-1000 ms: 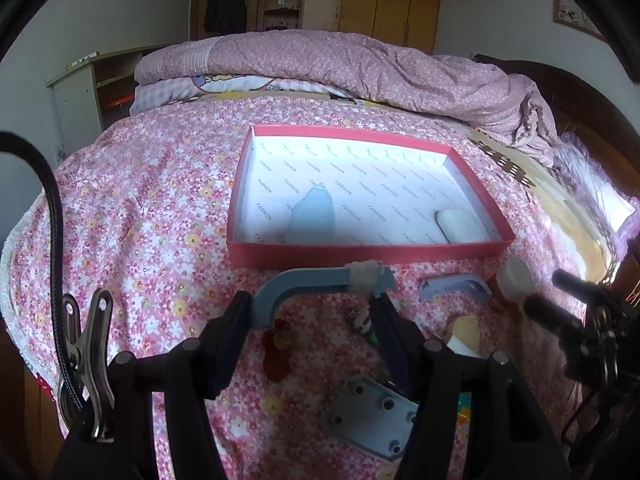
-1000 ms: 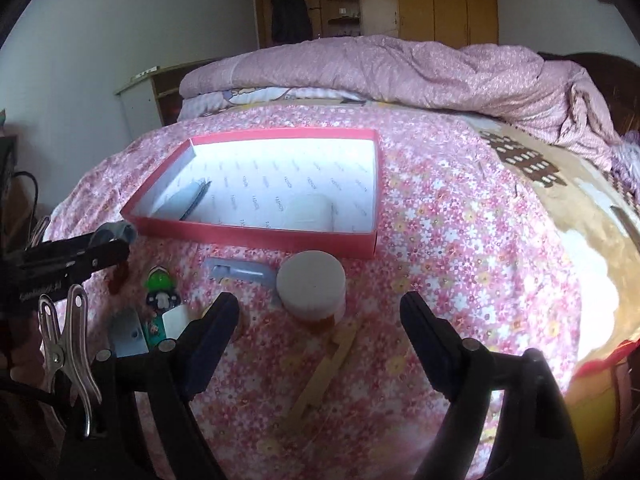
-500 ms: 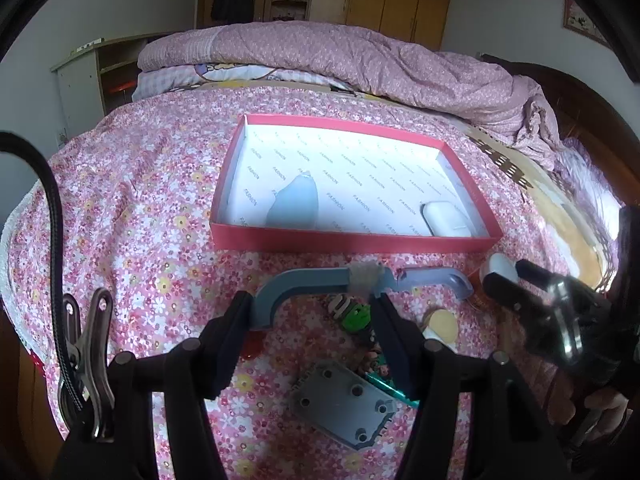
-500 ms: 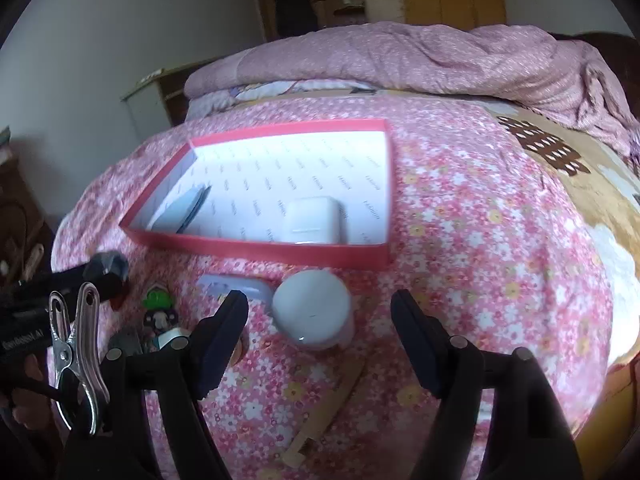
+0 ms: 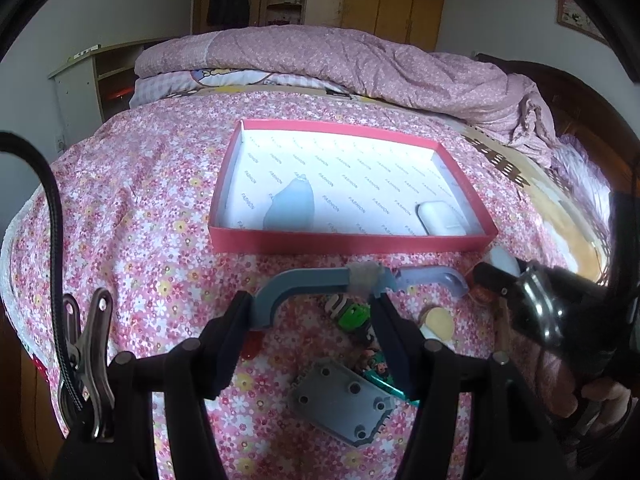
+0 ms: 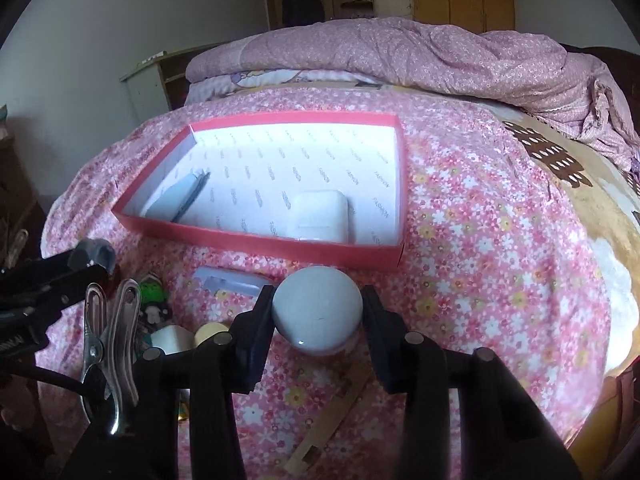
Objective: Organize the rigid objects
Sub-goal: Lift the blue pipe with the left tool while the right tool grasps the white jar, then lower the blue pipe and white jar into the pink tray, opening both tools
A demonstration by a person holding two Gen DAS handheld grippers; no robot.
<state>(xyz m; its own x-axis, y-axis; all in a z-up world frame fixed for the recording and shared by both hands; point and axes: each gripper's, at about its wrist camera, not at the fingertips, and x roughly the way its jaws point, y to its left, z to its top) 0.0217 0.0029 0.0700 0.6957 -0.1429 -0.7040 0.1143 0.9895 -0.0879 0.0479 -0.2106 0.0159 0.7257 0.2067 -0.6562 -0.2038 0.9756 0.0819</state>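
Note:
My left gripper (image 5: 310, 312) is shut on a grey-blue curved bracket (image 5: 304, 280) with a taped joint and holds it just above the flowered bedspread, in front of the red box (image 5: 348, 241). The box holds a pale blue teardrop piece (image 5: 292, 208) and a white earbud case (image 5: 440, 218). In the right wrist view my right gripper (image 6: 318, 308) straddles a white round jar (image 6: 316, 320) that stands before the box's front wall (image 6: 256, 245). Its jaws are closing, and both pads touch the jar's sides.
Loose items lie on the bedspread near the grippers: a grey plate with holes (image 5: 344, 404), a green toy figure (image 5: 352, 314), a lavender curved piece (image 5: 436, 276), a wooden disc (image 5: 438, 318) and a wooden strip (image 6: 332, 420). A rumpled pink quilt (image 6: 400, 52) is heaped behind the box.
The right gripper's jaws have drawn in from wide apart until they meet the white jar's sides, after moving forward over it. The left gripper still holds the bracket in much the same place.

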